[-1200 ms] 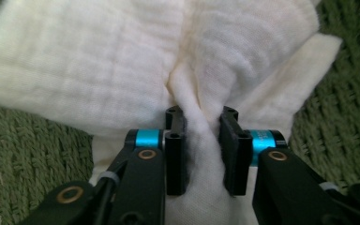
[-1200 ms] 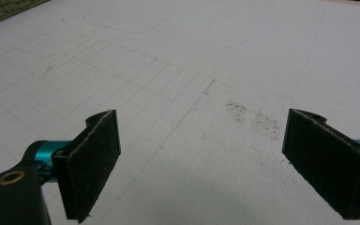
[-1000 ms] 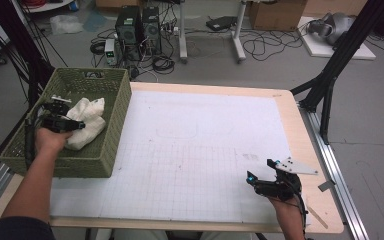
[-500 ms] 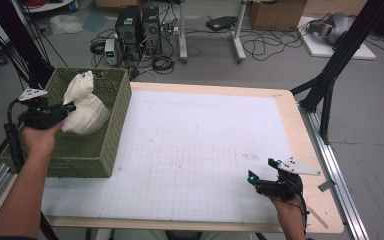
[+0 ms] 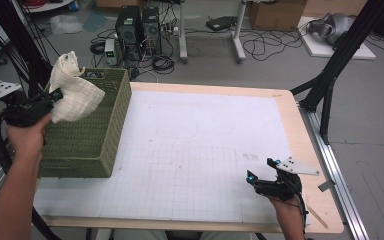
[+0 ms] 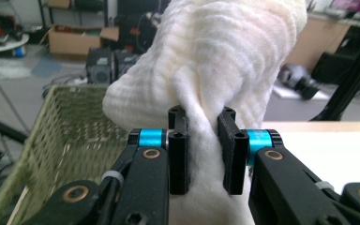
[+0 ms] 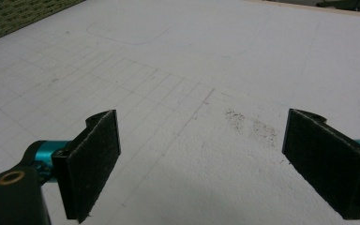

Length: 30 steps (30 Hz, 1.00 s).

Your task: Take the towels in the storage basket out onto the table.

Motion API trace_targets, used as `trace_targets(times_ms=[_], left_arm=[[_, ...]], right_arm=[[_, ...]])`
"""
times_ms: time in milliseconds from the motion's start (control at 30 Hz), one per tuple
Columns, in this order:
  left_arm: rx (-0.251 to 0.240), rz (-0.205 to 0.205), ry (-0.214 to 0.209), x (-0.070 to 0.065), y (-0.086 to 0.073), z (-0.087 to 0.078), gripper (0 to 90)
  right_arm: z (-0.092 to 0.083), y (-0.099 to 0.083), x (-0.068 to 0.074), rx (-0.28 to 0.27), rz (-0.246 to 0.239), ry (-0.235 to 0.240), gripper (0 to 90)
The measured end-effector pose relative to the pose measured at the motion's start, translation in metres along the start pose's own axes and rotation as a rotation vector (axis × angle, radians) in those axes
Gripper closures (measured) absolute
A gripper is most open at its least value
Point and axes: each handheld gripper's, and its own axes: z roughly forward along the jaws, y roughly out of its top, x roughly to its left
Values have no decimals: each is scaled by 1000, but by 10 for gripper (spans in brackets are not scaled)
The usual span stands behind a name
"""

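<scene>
One cream cloth (image 5: 75, 92) hangs pinched in your left claw (image 5: 55, 95), held up above the near-left rim of the green basket (image 5: 92, 135). Your right claw (image 5: 262, 175) rests wide and empty on the white tabletop (image 5: 195, 145), well right of the basket.

1. Left gripper (image 5: 55, 95): raised at the left edge of the high view on an outstretched forearm, jaws pinched close together on a fold of white cloth (image 6: 206, 93).
2. Right gripper (image 7: 201, 164): held low at the near right, jaws spread wide, nothing between them.
</scene>
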Motion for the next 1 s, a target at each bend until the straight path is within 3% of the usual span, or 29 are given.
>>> trace_targets(times_ms=[267, 600, 1000], left_arm=[[-88, 17, -117, -17, 8, -8, 766], [-157, 49, -255, -51, 10, -9, 766], [-166, 113, -467, -115, -2, 2, 764]], right_arm=[[1, 1, 2, -1, -3, 6, 108], [1, 2, 3, -5, -12, 10, 108], [2, 2, 4, -2, -15, 13, 108]])
